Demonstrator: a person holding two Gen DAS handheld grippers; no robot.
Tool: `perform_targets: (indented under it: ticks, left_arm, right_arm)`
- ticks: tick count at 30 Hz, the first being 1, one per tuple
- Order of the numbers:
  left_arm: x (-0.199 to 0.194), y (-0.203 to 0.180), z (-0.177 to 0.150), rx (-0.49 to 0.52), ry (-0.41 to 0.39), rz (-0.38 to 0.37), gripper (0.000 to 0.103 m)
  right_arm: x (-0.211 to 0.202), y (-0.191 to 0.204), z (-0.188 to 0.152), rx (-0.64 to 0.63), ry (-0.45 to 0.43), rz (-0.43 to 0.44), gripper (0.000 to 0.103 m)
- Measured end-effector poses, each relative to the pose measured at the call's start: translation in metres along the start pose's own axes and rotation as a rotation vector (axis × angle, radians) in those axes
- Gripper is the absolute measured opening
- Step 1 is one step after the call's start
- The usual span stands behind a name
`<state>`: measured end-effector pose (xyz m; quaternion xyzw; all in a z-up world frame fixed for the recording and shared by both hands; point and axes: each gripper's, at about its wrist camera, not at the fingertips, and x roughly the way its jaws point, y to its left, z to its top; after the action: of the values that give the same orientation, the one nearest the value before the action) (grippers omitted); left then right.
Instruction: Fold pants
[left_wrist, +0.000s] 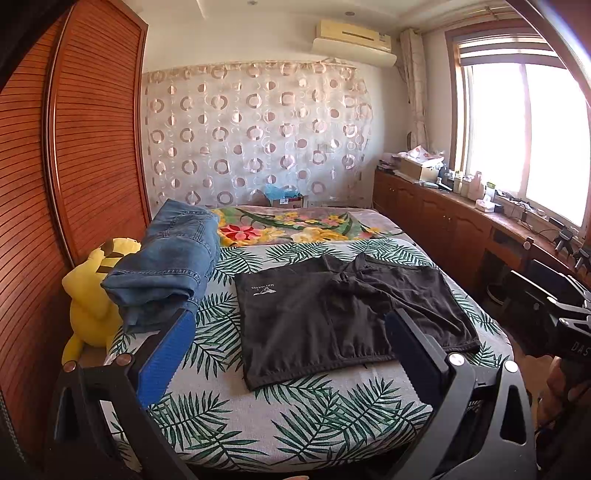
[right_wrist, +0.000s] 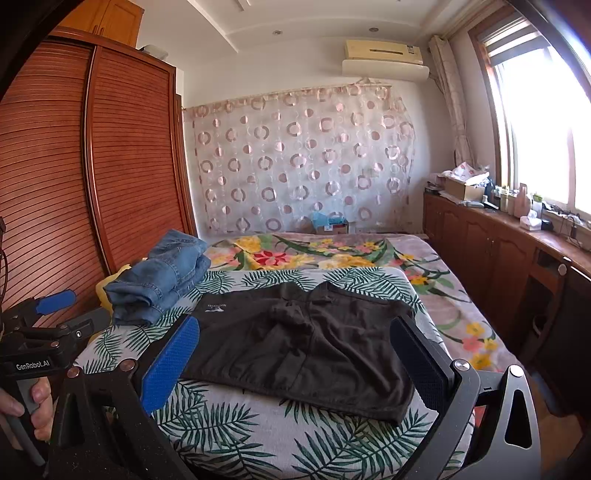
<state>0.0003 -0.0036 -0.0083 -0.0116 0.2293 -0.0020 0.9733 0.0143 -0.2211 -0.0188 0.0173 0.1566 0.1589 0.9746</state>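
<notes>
On the leafy bed cover (left_wrist: 221, 417) the black pants (left_wrist: 332, 317) lie flat in the middle, not folded yet, blue jeans (left_wrist: 173, 266) already piled far left, and my left gripper (left_wrist: 291, 354) and right gripper (right_wrist: 295, 358) hang wide apart, holding nothing.

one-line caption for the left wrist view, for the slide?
Open left gripper hovers above black shorts spread flat on a leaf-print bedspread, beside folded jeans.

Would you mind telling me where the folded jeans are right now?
In both views the folded jeans sit at the left edge of the bed, left of the black shorts, beside the yellow plush toy.
</notes>
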Motion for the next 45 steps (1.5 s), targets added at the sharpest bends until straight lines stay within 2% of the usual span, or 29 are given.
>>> perform_targets:
  ticks: [45]
  left_arm:
    - [-0.0062,-0.0051,0.0058,0.000,-0.010,0.000,0.103]
  right_arm:
    - [-0.0003,0.0001,-0.0006,0.000,-0.001,0.002,0.103]
